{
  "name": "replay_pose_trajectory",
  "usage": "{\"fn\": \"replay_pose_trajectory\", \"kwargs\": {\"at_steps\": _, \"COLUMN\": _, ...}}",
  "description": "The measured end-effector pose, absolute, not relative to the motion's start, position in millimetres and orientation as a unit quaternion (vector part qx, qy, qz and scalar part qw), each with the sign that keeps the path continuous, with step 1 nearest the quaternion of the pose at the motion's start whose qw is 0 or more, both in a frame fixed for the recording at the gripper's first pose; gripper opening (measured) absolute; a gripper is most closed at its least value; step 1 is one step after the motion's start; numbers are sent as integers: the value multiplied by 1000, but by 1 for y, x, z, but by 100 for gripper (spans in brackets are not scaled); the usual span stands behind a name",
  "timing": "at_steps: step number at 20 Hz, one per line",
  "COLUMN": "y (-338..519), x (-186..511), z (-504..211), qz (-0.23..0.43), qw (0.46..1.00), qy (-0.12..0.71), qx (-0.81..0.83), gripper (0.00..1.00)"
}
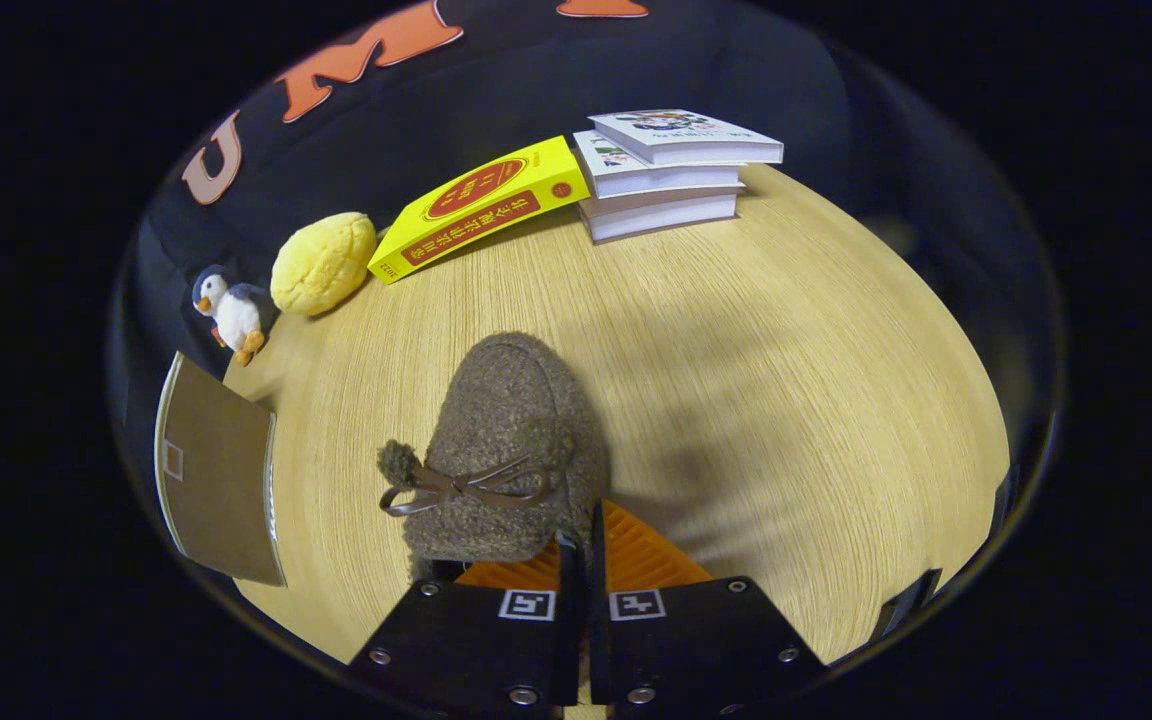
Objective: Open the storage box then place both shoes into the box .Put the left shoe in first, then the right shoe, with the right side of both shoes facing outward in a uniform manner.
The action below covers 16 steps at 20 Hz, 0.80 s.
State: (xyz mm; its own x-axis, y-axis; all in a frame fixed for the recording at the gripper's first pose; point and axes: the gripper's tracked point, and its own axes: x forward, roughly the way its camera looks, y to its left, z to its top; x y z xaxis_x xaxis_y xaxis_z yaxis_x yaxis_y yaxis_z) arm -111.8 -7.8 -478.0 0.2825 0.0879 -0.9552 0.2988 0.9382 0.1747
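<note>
Setting: a pale wood-grain table (756, 400) set against the booth's dark cloth wall, seen from the camera riding on the gripper.
Gripper (584, 545): its two fingers stand pressed close together, pinching the rim at the heel of a shoe — closed on it, with only a thin gap showing between them.
Shoe (511, 440): a brown, fuzzy slipper-style shoe, toe pointing away from the fingers toward the far side of the table; a thin brown bow with a small pom-pom crosses its top just ahead of the fingers. Whether it rests on the table or hangs just above it cannot be told.
Storage box (216, 470): a brown flat panel with a pale edge, to the left of the shoe and apart from it — whether it is open or closed cannot be told.
Far left: a small penguin plush (233, 312) beside a round yellow plush (323, 262), the two close together near the wall.
Far centre: a yellow book (481, 205) lying with one end propped against a stack of three white books (671, 170), well beyond the shoe.
</note>
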Motion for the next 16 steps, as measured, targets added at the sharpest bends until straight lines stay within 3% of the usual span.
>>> {"fn": "replay_pose_trajectory", "kwargs": {"at_steps": 7, "y": 43, "x": -95, "z": -409, "qz": -48, "qw": 794, "qy": 573, "qx": 195, "gripper": 5}}
{"fn": "replay_pose_trajectory", "kwargs": {"at_steps": 16, "y": 166, "x": -55, "z": -317, "qz": 36, "qw": 810, "qy": 550, "qx": 199, "gripper": 4}}
